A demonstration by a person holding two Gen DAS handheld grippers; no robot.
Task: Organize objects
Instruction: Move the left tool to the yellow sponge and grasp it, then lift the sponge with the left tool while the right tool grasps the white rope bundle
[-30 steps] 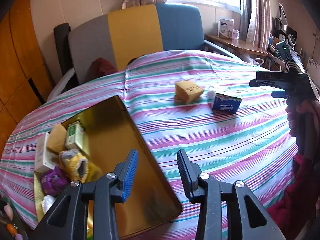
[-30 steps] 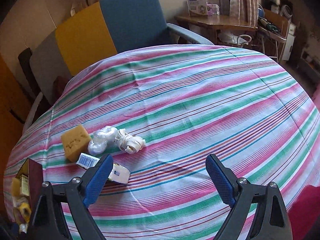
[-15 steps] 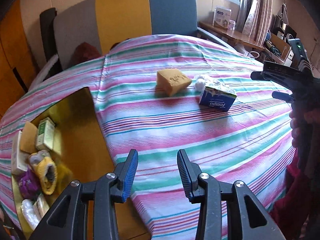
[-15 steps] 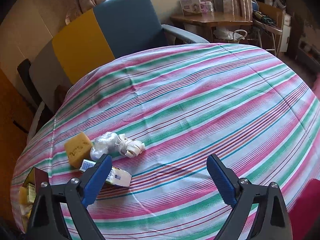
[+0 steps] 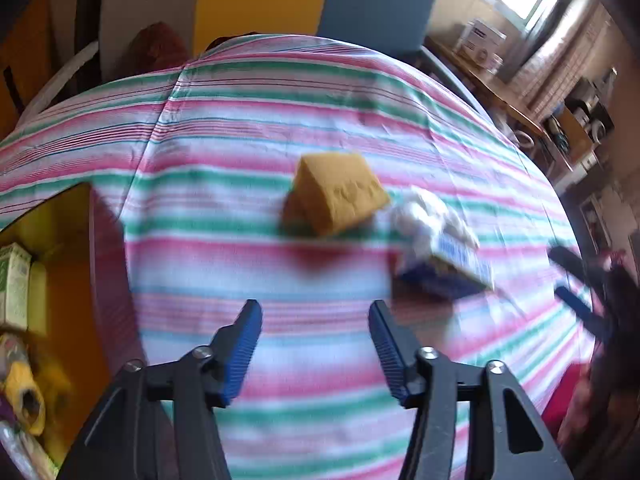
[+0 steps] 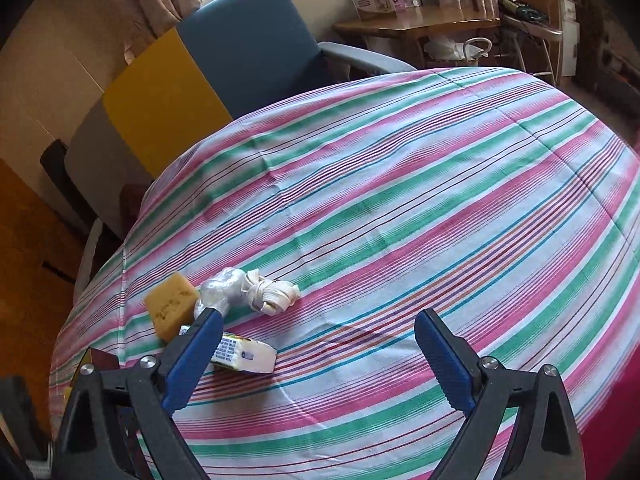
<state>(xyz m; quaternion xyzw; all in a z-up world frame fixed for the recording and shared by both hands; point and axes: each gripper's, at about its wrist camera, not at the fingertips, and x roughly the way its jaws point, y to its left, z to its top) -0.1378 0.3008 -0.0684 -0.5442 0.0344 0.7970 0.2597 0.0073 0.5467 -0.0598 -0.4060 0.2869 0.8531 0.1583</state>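
A yellow sponge [image 5: 340, 192] lies on the striped tablecloth ahead of my left gripper [image 5: 314, 320], which is open and empty. To its right lie a white plastic bundle [image 5: 424, 212] and a blue tissue pack [image 5: 452, 268]. At the left edge is a yellow tray [image 5: 72, 280] holding several small items. In the right wrist view the sponge [image 6: 170, 306], plastic bundle [image 6: 220, 290], white cord bundle [image 6: 272, 296] and tissue pack [image 6: 244, 356] lie left of my open, empty right gripper [image 6: 316, 336], which also shows in the left wrist view [image 5: 572, 284].
A chair with grey, yellow and blue panels [image 6: 192, 76] stands behind the table. A wooden side desk [image 6: 416, 24] with boxes is at the back right. The striped tablecloth [image 6: 440, 200] stretches wide to the right of the objects.
My left gripper has moved forward and right toward the sponge, and the tray has slid to the left edge of view. The right gripper has shifted slightly closer to the objects.
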